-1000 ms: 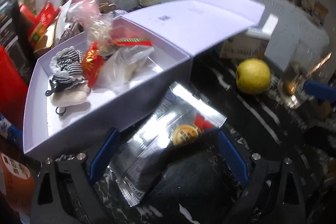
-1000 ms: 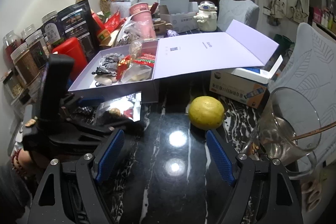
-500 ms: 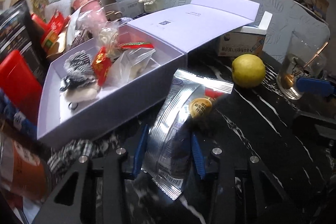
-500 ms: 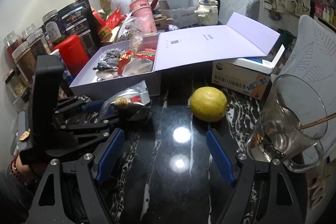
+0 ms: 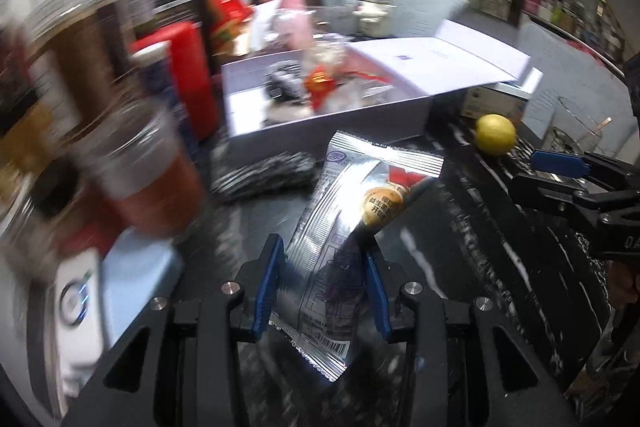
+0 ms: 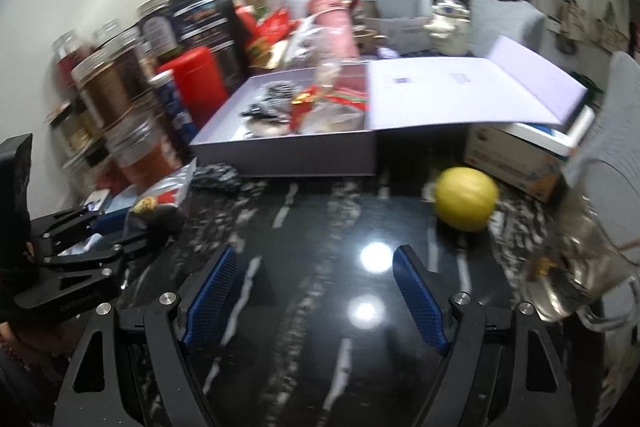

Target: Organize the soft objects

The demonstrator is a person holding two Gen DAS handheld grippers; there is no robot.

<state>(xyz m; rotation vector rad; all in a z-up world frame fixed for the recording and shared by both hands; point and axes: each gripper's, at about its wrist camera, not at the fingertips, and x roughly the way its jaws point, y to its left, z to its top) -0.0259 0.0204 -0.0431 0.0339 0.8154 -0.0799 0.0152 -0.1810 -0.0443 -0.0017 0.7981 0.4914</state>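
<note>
Left gripper [image 5: 324, 287] is clamped on a foil packet [image 5: 352, 211], blue pads pinching its lower half from both sides. Packet stands up between the fingers, lifted off the black table [image 5: 500, 267], top end leaning ahead toward the box.

Right gripper [image 6: 312, 291] is spread wide with nothing in it, hovering low over the table. Lemon [image 6: 466, 203] sits ahead and to its right, glass mug [image 6: 576, 275] further right.

Step, as I read it: carry phase, packet picked and heading for the open lilac box [image 5: 332, 123] straight ahead of the left gripper. Box already holds soft bits and wrappers. Striped cloth [image 5: 264, 179] lies just in front of the box wall, between it and the gripper, probably next up.

Next move needs: more height to clear the near wall, then forward and release over a free patch inside.

Packet looks silver, crinkly, ribbed seal on top, round gold sticker and red mark near the upper right, barcode at the bottom. Thin and slippery; likely to flex in the grip.
</note>
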